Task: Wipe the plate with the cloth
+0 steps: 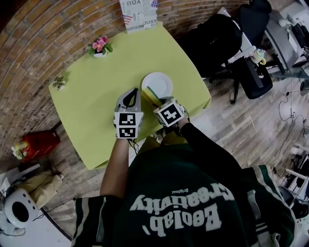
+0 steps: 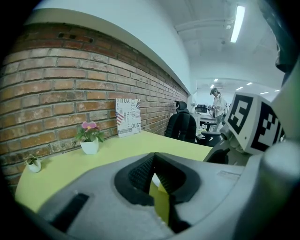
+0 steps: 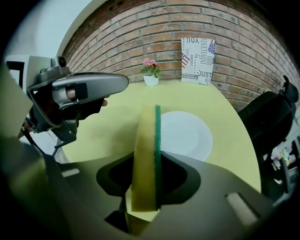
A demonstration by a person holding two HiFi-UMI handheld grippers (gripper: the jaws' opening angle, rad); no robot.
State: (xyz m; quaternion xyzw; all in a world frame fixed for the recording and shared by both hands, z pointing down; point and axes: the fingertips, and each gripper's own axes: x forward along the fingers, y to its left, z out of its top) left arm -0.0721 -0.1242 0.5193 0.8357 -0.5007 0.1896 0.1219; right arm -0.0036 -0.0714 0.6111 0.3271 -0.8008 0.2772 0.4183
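Right gripper: jaws clamped on the cloth, a yellow sponge pad with a green scouring face, held on edge with its free end sticking out ahead of the jaws.
Left gripper: jaws together with nothing between them; the tabletop and a sliver of white show past the pads.
Gripper positions: in the head view the two hang side by side over the near edge of the tabletop, just beside each other, left gripper and right gripper.
Plate: white, round, bare, flat on the near half of the tabletop toward its right corner, just ahead of both grippers.
Cloth and plate: from above, the cloth lies over the plate's near rim; whether it touches cannot be told.
Flower pot: white, with pink blooms, by the far left edge against the brick wall.
Small plant: at the left corner.
Printed sign: upright at the far corner.
Office chair: black, off the right edge.
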